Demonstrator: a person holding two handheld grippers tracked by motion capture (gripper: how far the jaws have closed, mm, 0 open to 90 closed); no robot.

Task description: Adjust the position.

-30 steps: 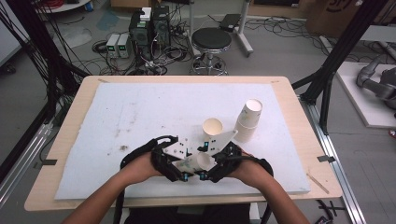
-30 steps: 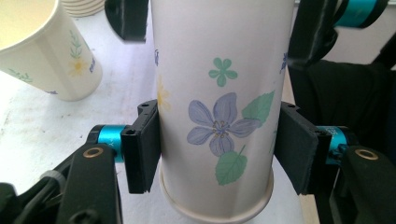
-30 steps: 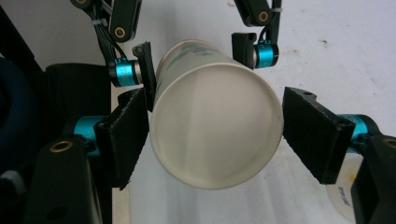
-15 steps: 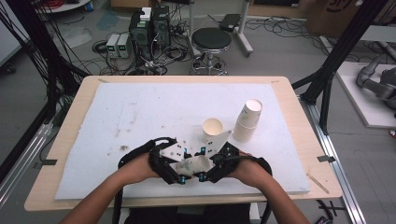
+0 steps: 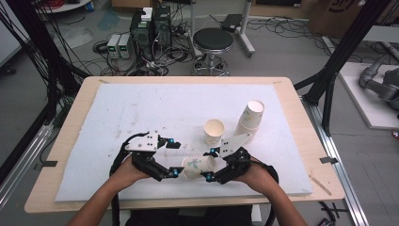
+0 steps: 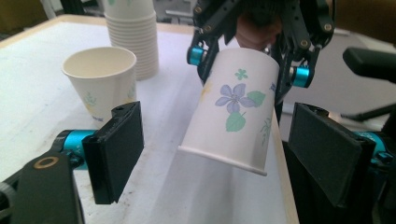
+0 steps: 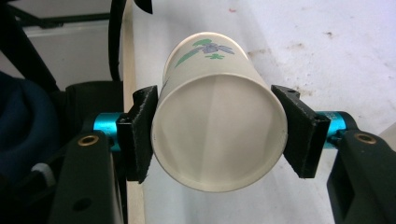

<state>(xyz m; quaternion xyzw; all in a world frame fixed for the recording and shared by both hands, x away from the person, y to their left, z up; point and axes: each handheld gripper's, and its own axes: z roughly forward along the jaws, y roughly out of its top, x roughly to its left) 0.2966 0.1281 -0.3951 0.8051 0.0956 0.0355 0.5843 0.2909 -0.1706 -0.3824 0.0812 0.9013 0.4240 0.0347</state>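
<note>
the right claw [image 5: 207, 164] is clamped on the base end of a flower-printed paper cup [image 5: 198, 166], pads pressing both sides, and holds it on its side above the counter [image 5: 75, 117] near the front edge, rim towards the left claw [image 5: 174, 158]. the left claw's jaws have just been opening; they now stand wide on either side of the cup's rim, pads clear of it. just behind, an empty paper cup [image 5: 214, 131] stands upright on the white mat [image 5: 141, 108], and a stack of paper cups [image 5: 249, 117] stands near it, farther right.
</note>
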